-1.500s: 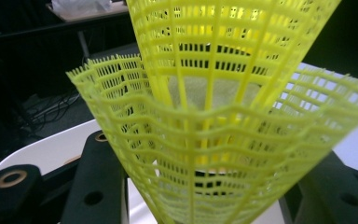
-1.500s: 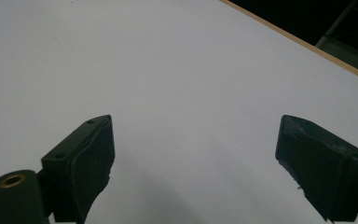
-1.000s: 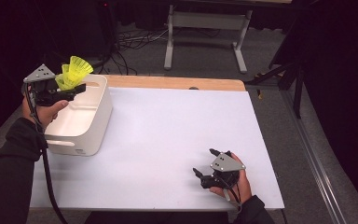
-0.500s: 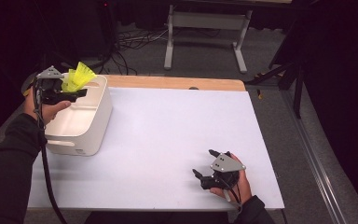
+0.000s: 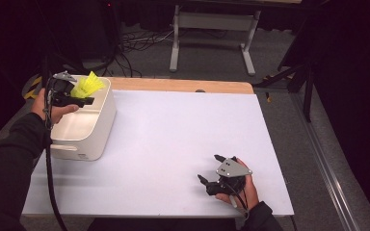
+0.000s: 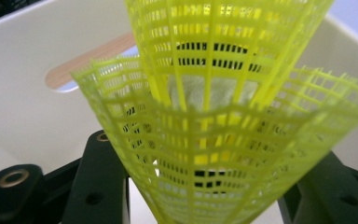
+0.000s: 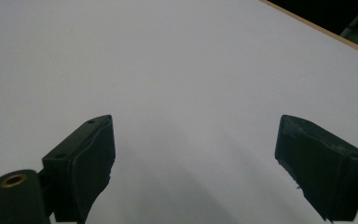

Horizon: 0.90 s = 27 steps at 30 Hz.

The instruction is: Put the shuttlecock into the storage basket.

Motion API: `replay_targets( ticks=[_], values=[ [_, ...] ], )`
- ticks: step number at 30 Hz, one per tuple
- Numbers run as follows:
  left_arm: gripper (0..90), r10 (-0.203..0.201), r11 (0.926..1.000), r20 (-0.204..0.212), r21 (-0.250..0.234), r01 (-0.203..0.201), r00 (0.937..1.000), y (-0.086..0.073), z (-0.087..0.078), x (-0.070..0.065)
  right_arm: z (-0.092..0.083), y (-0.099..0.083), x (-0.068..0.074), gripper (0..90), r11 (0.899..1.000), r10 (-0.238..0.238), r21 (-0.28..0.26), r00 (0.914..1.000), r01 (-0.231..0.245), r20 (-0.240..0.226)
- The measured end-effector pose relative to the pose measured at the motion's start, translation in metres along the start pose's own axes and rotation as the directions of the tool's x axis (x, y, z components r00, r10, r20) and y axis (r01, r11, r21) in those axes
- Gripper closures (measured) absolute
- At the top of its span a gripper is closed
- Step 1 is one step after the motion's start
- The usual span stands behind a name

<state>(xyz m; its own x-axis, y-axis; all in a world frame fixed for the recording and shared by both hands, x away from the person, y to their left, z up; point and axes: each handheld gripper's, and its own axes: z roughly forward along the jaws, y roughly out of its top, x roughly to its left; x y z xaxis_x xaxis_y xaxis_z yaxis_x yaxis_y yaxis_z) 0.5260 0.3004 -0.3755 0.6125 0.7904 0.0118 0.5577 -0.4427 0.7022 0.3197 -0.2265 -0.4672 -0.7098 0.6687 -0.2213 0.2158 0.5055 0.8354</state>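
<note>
Sitting at about nine o'clock on the white table (image 5: 173, 144), near its left edge, a cream rectangular bin (image 5: 94, 134) with rounded corners stands open-topped; its inner floor, as far as the high view shows, is bare, with the far part hidden behind the gripper and its load. A slot handle is cut into one bin wall, seen in the left gripper view with wood and pale table showing through it. Over the bin's far half, toward eleven o'clock, the left gripper (image 5: 79, 96) hangs above the rim, its jaws clamped on two yellow shuttlecocks (image 5: 89, 85) nested one inside the other. The left gripper view shows them close up (image 6: 223, 140): mesh plastic skirts, the outer one squeezed between the two black jaws, a pale cork base visible through the lattice, bin walls behind on both sides. The skirts flare up and away from the person, toward one o'clock. The left hand (image 5: 53, 109) wraps the gripper body from the near side, wrist roughly level with the rim, dark sleeve running back to the bottom left corner, cable trailing down along the forearm. The right gripper (image 5: 211, 168) lies low at about five o'clock on the table, well apart from the bin, jaws wide apart with nothing between them, pointing toward ten o'clock. The right hand (image 5: 241, 190) holds it from behind, grey plate on top.
</note>
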Motion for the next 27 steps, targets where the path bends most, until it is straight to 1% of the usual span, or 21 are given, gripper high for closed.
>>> replay_targets(
  ticks=[1, 2, 3, 4, 5, 7, 8, 9, 10, 11, 15, 16, 17, 20, 22, 23, 25, 27],
  values=[
    [53.1, -0.003, 1.0000, 0.003, 0.005, 0.003, 1.0000, -0.0001, 0.0013, 0.0003, 0.0000, -0.0002, -0.0003, 13.0, 1.000, 0.002, 0.000, 1.0000, -0.002, 0.000],
    [53.1, -0.002, 0.9999, -0.002, 0.012, 0.002, 1.0000, -0.0001, 0.0029, 0.0002, 0.0001, -0.0004, -0.0005, 13.0, 1.000, 0.003, 0.001, 1.0000, -0.003, 0.000],
    [53.1, -0.007, 0.9999, 0.003, 0.009, 0.007, 1.0000, -0.0001, 0.0026, -0.0003, 0.0004, -0.0007, -0.0006, 13.1, 1.000, 0.003, 0.003, 1.0000, -0.003, 0.001],
    [53.1, 0.000, 1.0000, 0.005, 0.006, 0.000, 1.0000, 0.0002, 0.0021, 0.0004, 0.0009, -0.0009, -0.0005, 13.0, 1.000, 0.003, 0.003, 1.0000, -0.003, -0.002],
    [53.1, 0.001, 0.9999, 0.005, 0.016, -0.001, 1.0000, 0.0004, 0.0019, 0.0005, 0.0014, -0.0010, -0.0003, 13.1, 1.000, 0.002, 0.006, 1.0000, -0.002, -0.002],
    [53.0, -0.002, 0.9998, -0.005, 0.017, 0.002, 1.0000, -0.0002, 0.0030, 0.0002, 0.0020, -0.0011, 0.0003, 13.1, 1.000, 0.001, 0.009, 1.0000, -0.001, -0.005],
    [52.8, -0.005, 0.9998, -0.003, 0.020, 0.005, 1.0000, -0.0002, 0.0030, 0.0005, 0.0022, -0.0010, 0.0008, 13.3, 1.000, -0.003, 0.011, 1.0000, 0.003, -0.002],
    [52.5, 0.001, 0.9997, -0.009, 0.026, -0.001, 1.0000, 0.0002, 0.0028, 0.0015, 0.0020, -0.0007, 0.0016, 13.5, 1.000, -0.005, 0.010, 1.0000, 0.005, 0.004],
    [52.7, -0.001, 0.9997, -0.013, 0.026, 0.001, 0.9999, 0.0003, 0.0026, 0.0021, 0.0008, 0.0000, 0.0025, 14.3, 1.000, -0.010, -0.001, 0.9999, 0.010, 0.011],
    [52.7, -0.011, 0.9997, -0.012, 0.024, 0.012, 0.9999, 0.0004, 0.0030, 0.0029, 0.0000, 0.0006, 0.0031, 15.5, 1.000, -0.011, -0.008, 0.9999, 0.011, 0.009],
    [51.2, -0.003, 0.9980, -0.008, 0.063, 0.004, 1.0000, 0.0002, 0.0070, 0.0022, -0.0008, 0.0018, 0.0045, 15.0, 1.000, -0.019, -0.014, 0.9998, 0.019, 0.010],
    [50.5, 0.000, 0.9977, -0.009, 0.068, 0.000, 1.0000, 0.0003, 0.0071, 0.0022, -0.0008, 0.0017, 0.0044, 14.8, 1.000, -0.021, -0.012, 0.9997, 0.021, 0.012],
    [50.7, 0.003, 0.9982, -0.014, 0.060, -0.002, 0.9999, 0.0004, 0.0068, 0.0017, -0.0007, 0.0017, 0.0041, 14.6, 1.000, -0.021, -0.011, 0.9997, 0.021, 0.014],
    [50.0, -0.004, 0.9981, -0.005, 0.062, 0.004, 1.0000, 0.0003, 0.0071, 0.0019, -0.0003, 0.0009, 0.0033, 14.3, 1.000, -0.017, -0.005, 0.9998, 0.017, 0.013],
    [49.0, 0.006, 0.9961, -0.007, 0.088, -0.006, 1.0000, 0.0000, 0.0090, 0.0010, 0.0000, 0.0008, 0.0033, 14.3, 1.000, -0.018, -0.002, 0.9998, 0.018, 0.011],
    [48.5, 0.007, 0.9967, -0.002, 0.081, -0.007, 1.0000, 0.0001, 0.0087, 0.0008, 0.0000, 0.0010, 0.0036, 14.3, 1.000, -0.018, -0.002, 0.9998, 0.018, 0.009],
    [48.7, 0.007, 0.9977, -0.006, 0.068, -0.006, 1.0000, 0.0011, 0.0067, 0.0004, -0.0007, 0.0014, 0.0038, 15.0, 1.000, -0.017, -0.011, 0.9998, 0.018, 0.010],
    [48.7, 0.004, 0.9974, -0.003, 0.072, -0.004, 1.0000, 0.0009, 0.0076, 0.0008, -0.0023, 0.0024, 0.0034, 15.1, 1.000, -0.011, -0.028, 0.9999, 0.011, 0.010]
  ],
)
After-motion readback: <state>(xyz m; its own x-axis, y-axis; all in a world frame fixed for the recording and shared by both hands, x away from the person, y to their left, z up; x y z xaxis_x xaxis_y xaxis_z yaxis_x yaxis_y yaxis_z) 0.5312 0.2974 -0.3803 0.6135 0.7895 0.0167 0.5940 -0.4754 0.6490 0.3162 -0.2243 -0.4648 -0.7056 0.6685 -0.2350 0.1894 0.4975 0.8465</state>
